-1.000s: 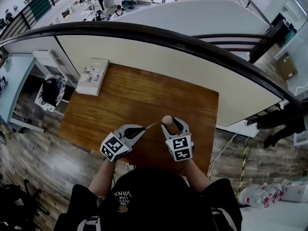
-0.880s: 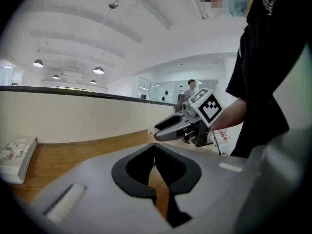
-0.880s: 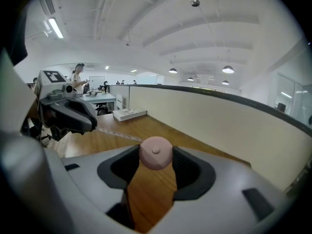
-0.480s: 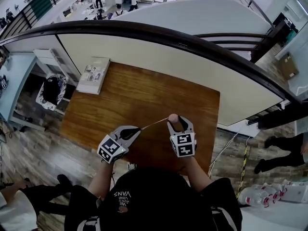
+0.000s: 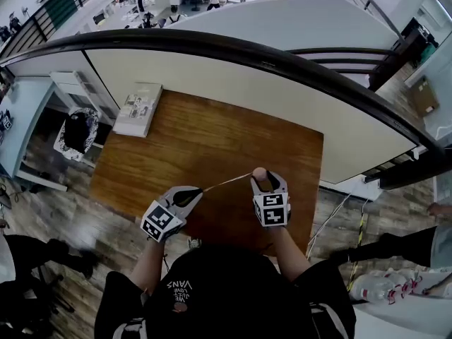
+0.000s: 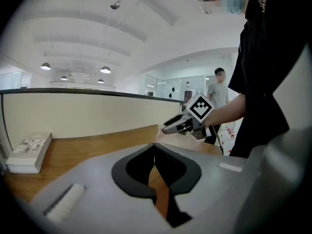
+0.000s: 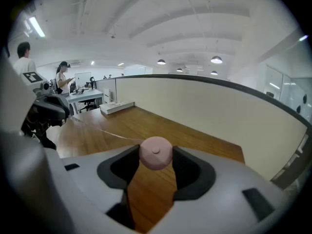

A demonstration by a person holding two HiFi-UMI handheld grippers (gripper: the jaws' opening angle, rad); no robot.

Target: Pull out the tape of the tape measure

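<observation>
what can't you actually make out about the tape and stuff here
Tape markings: too thin, head view and both gripper views.
Tape's end: hidden between the shut pads of the left gripper, left gripper view.
Tape measure sides: covered by pads of the right gripper, right gripper view.
Print on the book: too small, head view.

It looked like an open-plan office on an upper level. A curved cream half-wall (image 5: 247, 83) topped by a dark handrail (image 5: 212, 46) fenced the wooden tabletop (image 5: 212, 140) off from a lower floor (image 5: 152, 9), where people stood among desks. A dark staircase (image 5: 381, 55) ran down at the right. Round pendant lamps (image 7: 216, 59) hung from a white ribbed ceiling (image 7: 161, 18), glass partitions (image 6: 170, 87) closed off rooms behind, and a person (image 7: 63, 79) stood at a white desk (image 7: 85, 96). Wood planks covered the floor (image 5: 63, 224).
</observation>
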